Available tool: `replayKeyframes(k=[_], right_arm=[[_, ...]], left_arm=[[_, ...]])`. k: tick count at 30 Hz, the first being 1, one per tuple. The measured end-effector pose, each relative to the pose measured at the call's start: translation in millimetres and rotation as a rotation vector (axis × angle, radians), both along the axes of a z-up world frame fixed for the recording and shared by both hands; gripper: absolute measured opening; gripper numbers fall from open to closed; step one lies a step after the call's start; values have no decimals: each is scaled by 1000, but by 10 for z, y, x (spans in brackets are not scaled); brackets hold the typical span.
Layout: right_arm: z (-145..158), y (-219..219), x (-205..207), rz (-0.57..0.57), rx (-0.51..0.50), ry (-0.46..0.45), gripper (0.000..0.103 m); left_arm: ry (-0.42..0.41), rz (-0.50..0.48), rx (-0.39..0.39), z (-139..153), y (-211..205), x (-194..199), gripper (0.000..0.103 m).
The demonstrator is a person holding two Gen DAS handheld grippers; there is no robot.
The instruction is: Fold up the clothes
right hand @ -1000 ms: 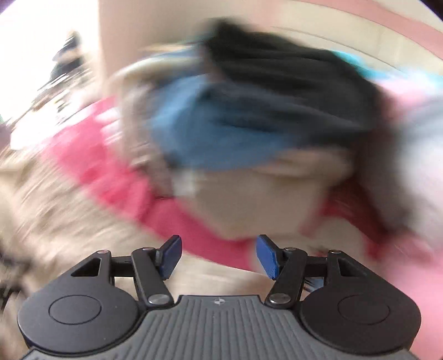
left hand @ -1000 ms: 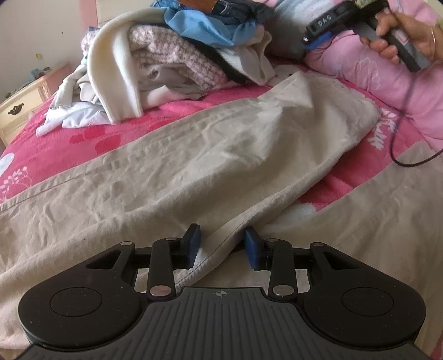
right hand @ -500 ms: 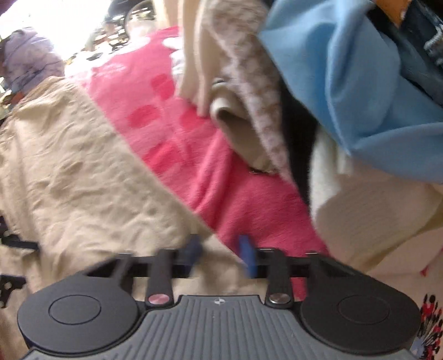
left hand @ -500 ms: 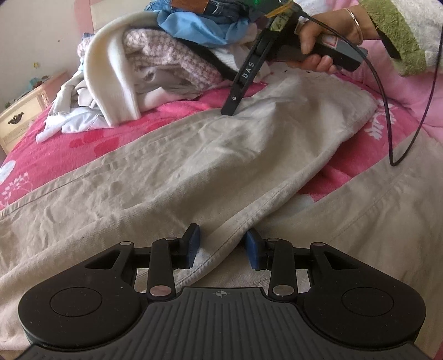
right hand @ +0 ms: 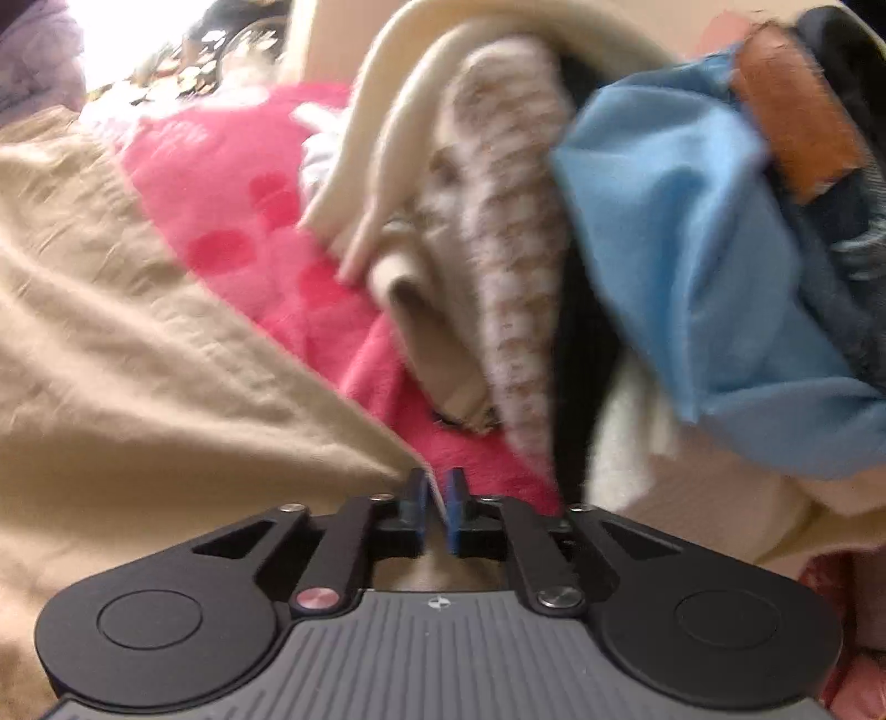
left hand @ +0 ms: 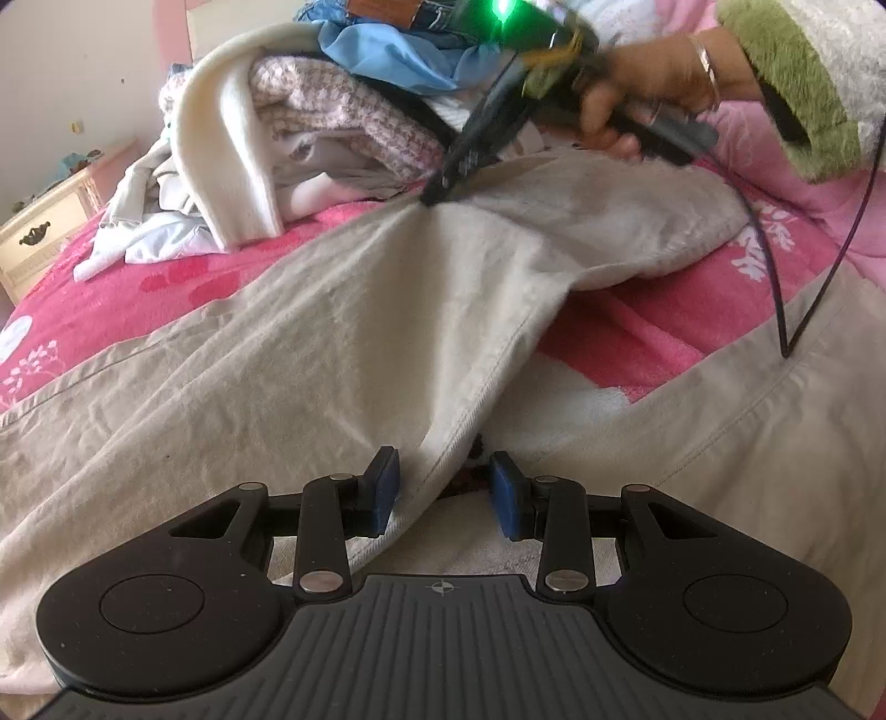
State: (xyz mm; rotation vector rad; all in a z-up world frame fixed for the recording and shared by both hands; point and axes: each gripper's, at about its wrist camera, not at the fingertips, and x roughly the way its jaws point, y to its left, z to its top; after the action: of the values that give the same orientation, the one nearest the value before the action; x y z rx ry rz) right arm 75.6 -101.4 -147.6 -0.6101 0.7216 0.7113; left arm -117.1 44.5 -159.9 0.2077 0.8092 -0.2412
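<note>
Beige cotton trousers [left hand: 343, 343] spread across a pink fleece bedspread with paler floral print [left hand: 664, 327], one leg running from foreground to the far side of the bed. Left gripper [left hand: 443, 493] low over the near end of that leg, blue-padded fingers [left hand: 385, 487] parted, a raised seam fold of the fabric lying between them without being pinched. Right gripper [right hand: 436, 509] clenched on the far edge of the same trousers [right hand: 166, 387], blue pads [right hand: 455, 507] drawn nearly together with a thin point of beige cloth caught between. Same right gripper [left hand: 476, 149] visible in the left wrist view, tip pressed at the upper edge of the trouser leg, fabric pulled into a small peak there; right hand [left hand: 637, 105] around its handle, wrist bearing a thin metal bangle [left hand: 709, 72], sleeve cuffed in green plush [left hand: 792, 88]. Black cable [left hand: 769, 260] looping from the handle down onto the bed. Heap of unfolded clothes [left hand: 310, 122] just beyond the trousers: cream knit garment [left hand: 216, 144], pink-and-white houndstooth piece [left hand: 354, 122], light blue cloth [left hand: 387, 50]. Cream bedside drawer unit with dark metal handle [left hand: 39, 232] at far left. Right wrist view partly motion-blurred.
</note>
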Motion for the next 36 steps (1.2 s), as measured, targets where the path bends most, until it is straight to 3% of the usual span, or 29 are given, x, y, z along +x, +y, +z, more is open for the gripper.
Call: replayKeyframes(k=[2,5,8,10,12,14,16,17,18,19,21,23,26,28,30,32,36], right_arm=[[167,-201,52,-91,59,-19,22],[490,-690,123,-204,180,36,22],[711,-1158,66,-323,204,48,23],[718,-1379,6,-326,222,123,23],[596,-1458,-66,-296,177,173,23],[364,-1445,-73,-305,60,174,22],[84,-1513,18,-417,-168,91,22],[7,-1611,75,-488,-230,43,23],[16,-1743,139,-556,-211,46,25],[48,-1867,195,-617,-179,58,19],[274,-1943,202,-643,-58,102,22],[489,-1835,69,-563,-10,76,23],[697,-1517,-361,-276,-27,63,44],[700,-1322,-807,-43,-149,10,51],[604,-1200,-1166,101,-266,-9,52],[447,-1165,-1427,175,-364,-9,52],[-40,-1140,-1653,260,-593,-130,52]], left_arm=[[1,-1,5,4,-6,1,35],[1,-5,3,11,7,-7,35],[4,-7,-1,25,21,-5,36],[6,-11,0,31,26,7,36],[6,-16,5,30,29,17,36],[6,-19,12,36,13,14,36],[5,-22,20,41,5,14,36],[5,-23,25,44,4,17,37],[4,-20,30,50,1,13,37],[5,-15,33,57,0,4,37],[5,-7,37,74,1,-18,37],[-1,-13,54,83,-4,-50,37],[-17,-34,100,78,-29,-90,38],[-27,-44,118,77,-45,-96,38],[-36,-51,128,75,-55,-92,38],[-44,-53,131,69,-61,-83,38],[-54,-52,125,51,-69,-58,38]])
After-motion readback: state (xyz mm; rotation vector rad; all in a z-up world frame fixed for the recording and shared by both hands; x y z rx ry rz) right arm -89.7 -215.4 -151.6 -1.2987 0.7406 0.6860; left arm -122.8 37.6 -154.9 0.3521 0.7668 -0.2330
